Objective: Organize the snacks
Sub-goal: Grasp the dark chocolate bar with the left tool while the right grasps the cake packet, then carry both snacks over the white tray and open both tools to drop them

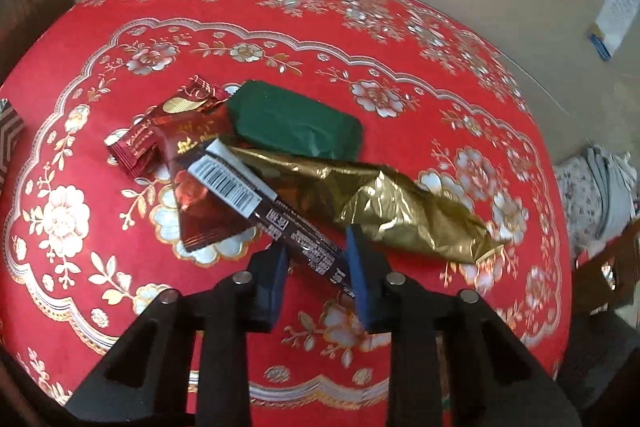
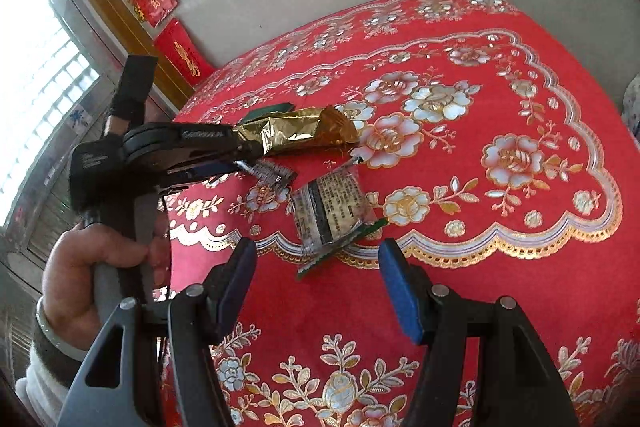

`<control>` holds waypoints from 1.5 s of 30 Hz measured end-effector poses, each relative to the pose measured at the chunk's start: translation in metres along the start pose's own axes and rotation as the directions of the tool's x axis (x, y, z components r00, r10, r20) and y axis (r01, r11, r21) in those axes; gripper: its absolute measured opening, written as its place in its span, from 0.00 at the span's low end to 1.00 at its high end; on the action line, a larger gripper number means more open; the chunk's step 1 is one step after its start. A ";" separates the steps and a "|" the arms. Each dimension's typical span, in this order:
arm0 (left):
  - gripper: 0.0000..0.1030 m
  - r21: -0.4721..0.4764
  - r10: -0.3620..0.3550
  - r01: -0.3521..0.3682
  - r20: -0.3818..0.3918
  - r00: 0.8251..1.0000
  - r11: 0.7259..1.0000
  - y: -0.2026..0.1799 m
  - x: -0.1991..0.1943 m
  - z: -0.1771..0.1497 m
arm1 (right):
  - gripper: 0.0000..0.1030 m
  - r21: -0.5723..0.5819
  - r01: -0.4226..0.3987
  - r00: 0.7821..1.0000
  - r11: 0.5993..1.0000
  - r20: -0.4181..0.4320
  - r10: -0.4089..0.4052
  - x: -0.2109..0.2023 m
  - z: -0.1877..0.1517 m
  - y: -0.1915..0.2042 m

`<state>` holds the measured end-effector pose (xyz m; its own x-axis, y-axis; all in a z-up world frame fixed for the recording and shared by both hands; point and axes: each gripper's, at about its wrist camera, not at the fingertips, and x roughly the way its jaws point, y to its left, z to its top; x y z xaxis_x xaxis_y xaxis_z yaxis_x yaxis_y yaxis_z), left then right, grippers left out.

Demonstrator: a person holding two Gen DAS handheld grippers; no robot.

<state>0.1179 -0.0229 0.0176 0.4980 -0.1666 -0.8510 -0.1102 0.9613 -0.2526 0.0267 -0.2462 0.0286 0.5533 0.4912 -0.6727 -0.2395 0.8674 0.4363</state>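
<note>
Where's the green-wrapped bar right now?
In the left wrist view, the green-wrapped bar lies on the red tablecloth at the pile's far side, just beyond the gold foil packet, right of the dark red wrappers.

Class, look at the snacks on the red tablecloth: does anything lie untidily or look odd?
Yes. The gold foil packet, dark barcoded bar, green block and dark red wrappers overlap in a heap; a clear packet lies apart.

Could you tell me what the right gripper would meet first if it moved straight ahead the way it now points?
Probably the clear snack packet, which lies on the red tablecloth just beyond the open right gripper, roughly centred between its fingers; depth is uncertain.
</note>
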 end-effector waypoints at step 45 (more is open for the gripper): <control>0.11 0.149 -0.039 0.030 0.057 0.998 0.988 0.050 -0.082 -0.070 | 0.48 -0.204 0.014 0.997 0.979 -0.073 -0.030 0.034 -0.009 0.069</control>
<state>0.0111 0.0236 0.0425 0.5498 -0.1911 -0.8131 0.0340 0.9778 -0.2068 0.0215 -0.1685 0.0305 0.5002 0.4698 -0.7274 -0.3893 0.8723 0.2958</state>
